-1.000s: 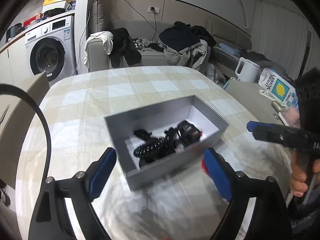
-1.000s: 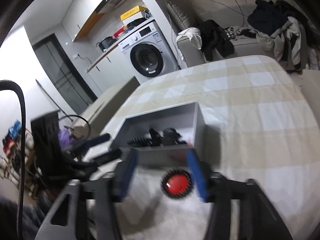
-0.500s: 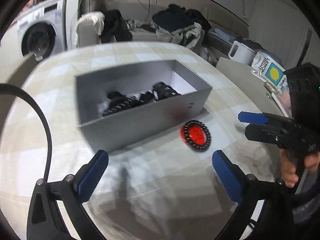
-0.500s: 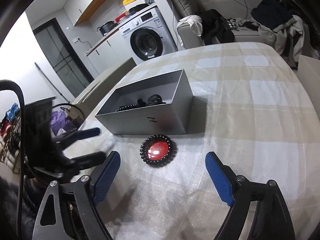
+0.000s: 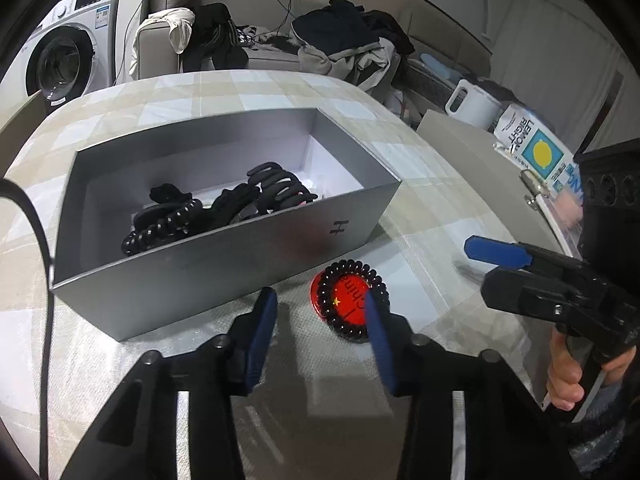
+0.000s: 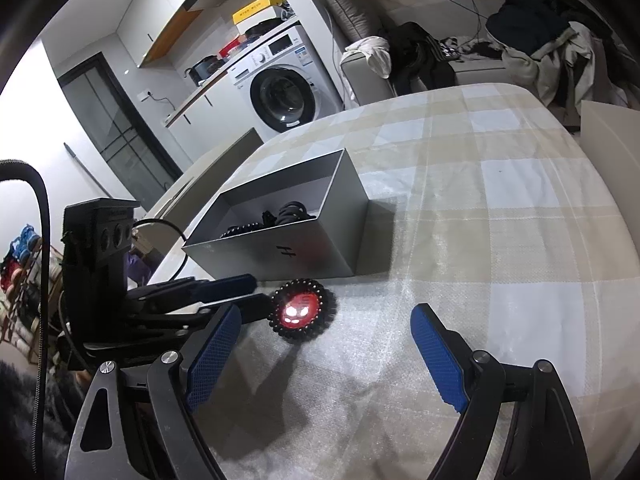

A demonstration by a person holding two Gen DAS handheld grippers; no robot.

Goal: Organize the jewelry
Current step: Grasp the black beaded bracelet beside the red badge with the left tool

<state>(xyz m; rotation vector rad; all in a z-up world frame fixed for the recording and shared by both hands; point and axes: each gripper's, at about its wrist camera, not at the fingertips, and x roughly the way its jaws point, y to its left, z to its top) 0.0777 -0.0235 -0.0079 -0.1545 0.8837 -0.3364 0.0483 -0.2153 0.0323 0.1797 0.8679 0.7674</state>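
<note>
Left gripper (image 5: pixel 320 308) narrowing since half a second ago: pads wide apart then, now partly closed with a clear gap, gripping nothing, right pad overlapping the near edge of the red badge (image 5: pixel 347 304), contact unclear. Badge lying on the checked tablecloth (image 6: pixel 500 240) just in front of the grey box (image 5: pixel 224 264), encircled by a black bead bracelet (image 5: pixel 378 284); position on the cloth unchanged. Right gripper (image 6: pixel 324 356) staying wide open, empty, hovering short of the badge, left gripper's fingers (image 6: pixel 224 284) reaching in from the side.

Reading "H" on the box front wall, "China" on the badge, "LEMON" on a carton (image 5: pixel 532 152).

Sitting inside the box: black spiral hair ties (image 5: pixel 160 228) and a black claw clip (image 5: pixel 280 188). Standing behind: washing machine (image 6: pixel 288 92), sofa with heaped clothes (image 5: pixel 348 40), white kettle (image 5: pixel 476 104).
</note>
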